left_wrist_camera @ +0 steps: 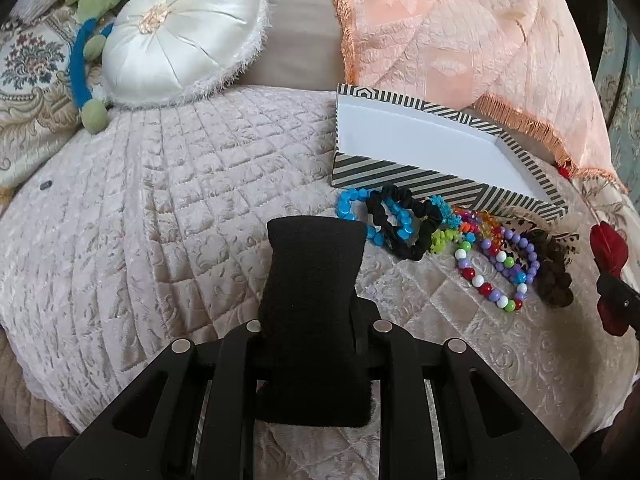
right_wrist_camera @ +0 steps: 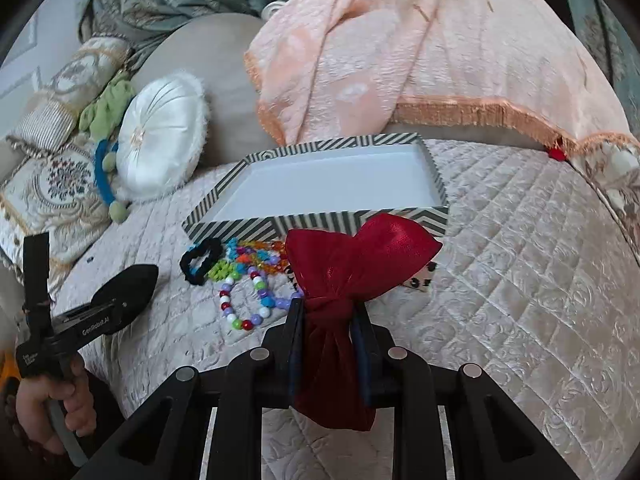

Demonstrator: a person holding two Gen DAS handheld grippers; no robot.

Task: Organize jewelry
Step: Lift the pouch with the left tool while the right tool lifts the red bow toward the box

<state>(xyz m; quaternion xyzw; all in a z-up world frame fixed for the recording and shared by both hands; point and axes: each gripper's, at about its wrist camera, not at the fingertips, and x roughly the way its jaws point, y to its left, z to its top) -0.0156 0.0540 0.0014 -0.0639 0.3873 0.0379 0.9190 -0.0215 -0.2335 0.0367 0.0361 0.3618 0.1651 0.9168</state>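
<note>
From my left wrist camera, my left gripper [left_wrist_camera: 316, 240] has its 2 padded fingers pressed together with nothing between them, hovering over the quilted bedspread [left_wrist_camera: 160, 208]. Ahead and to the right of the tips stands the striped box [left_wrist_camera: 400, 172], lid off, its white inside bare. The jewelry lies in a heap along the box's near wall: a blue bead bracelet [left_wrist_camera: 348, 208] closest to my tips, a black scrunchie [left_wrist_camera: 404, 220] lying across it, then a tangle of bright plastic beads [left_wrist_camera: 472, 224], a multicolour bead bracelet [left_wrist_camera: 496, 280] nearer to me, and a dark brown scrunchie [left_wrist_camera: 554, 268] farthest right. At the right edge I see the red bow [left_wrist_camera: 610, 248] held in my right gripper [left_wrist_camera: 616, 296]. Far ahead to the left rests a round white cushion [left_wrist_camera: 180, 36]; ahead to the right lies a peach fringed blanket [left_wrist_camera: 460, 32].

From my right wrist camera, my right gripper [right_wrist_camera: 328, 312] is clamped on the red bow [right_wrist_camera: 360, 256] at its knot, 1 wing fanned out past the tips, the other hanging back toward me. The bow covers part of the heap; left of it I see the black scrunchie [right_wrist_camera: 200, 260] and the multicolour bead bracelet [right_wrist_camera: 244, 300]. The striped box [right_wrist_camera: 240, 228] sits just beyond them. My left gripper [right_wrist_camera: 132, 284] shows low on the left, its fingers together.
</note>
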